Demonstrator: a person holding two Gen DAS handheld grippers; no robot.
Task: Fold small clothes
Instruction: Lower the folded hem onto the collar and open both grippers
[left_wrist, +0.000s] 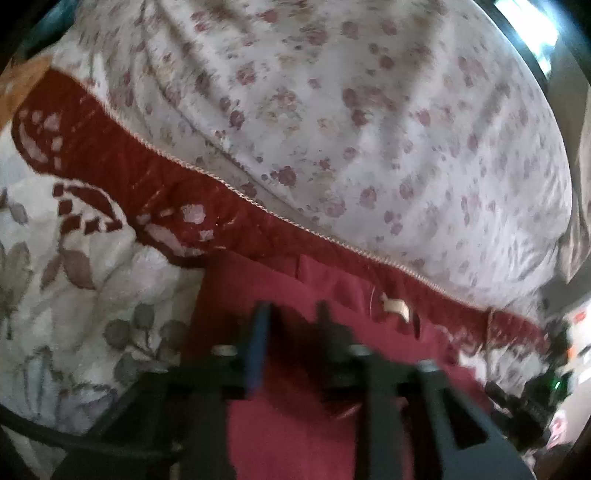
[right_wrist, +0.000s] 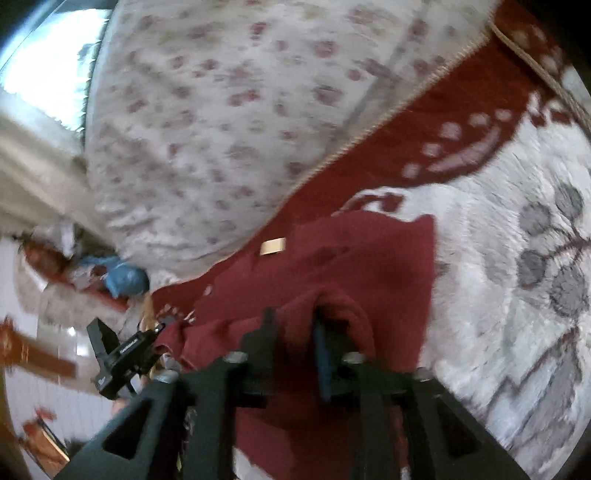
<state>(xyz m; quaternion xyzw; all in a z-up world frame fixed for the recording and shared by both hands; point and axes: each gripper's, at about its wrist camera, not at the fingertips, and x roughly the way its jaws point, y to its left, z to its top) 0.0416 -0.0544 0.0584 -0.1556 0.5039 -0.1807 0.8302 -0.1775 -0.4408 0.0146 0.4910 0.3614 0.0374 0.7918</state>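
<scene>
Both tongs hover parted, gripping nothing: left tongs (left_wrist: 291, 314) and right tongs (right_wrist: 291, 321). Beneath lies the maroon garment (right_wrist: 369, 258) on a patterned blanket (right_wrist: 498, 240).

Bedroom (floral bedsheet (left_wrist: 332, 129), blanket (left_wrist: 74, 295))

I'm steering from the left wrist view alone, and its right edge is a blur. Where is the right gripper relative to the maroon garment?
Observer: The right gripper is over the maroon garment with its jaws apart. A raised fold is bunched around its blue-padded finger.
Operator: Where does the garment end on that side?
Observer: Its edge lies on the white blanket, past the right gripper.
Operator: Is there anything beyond the bedding?
Observer: A blue bundle lies off the bedding's edge, on the left of the right wrist view. It is too blurred to identify.
</scene>
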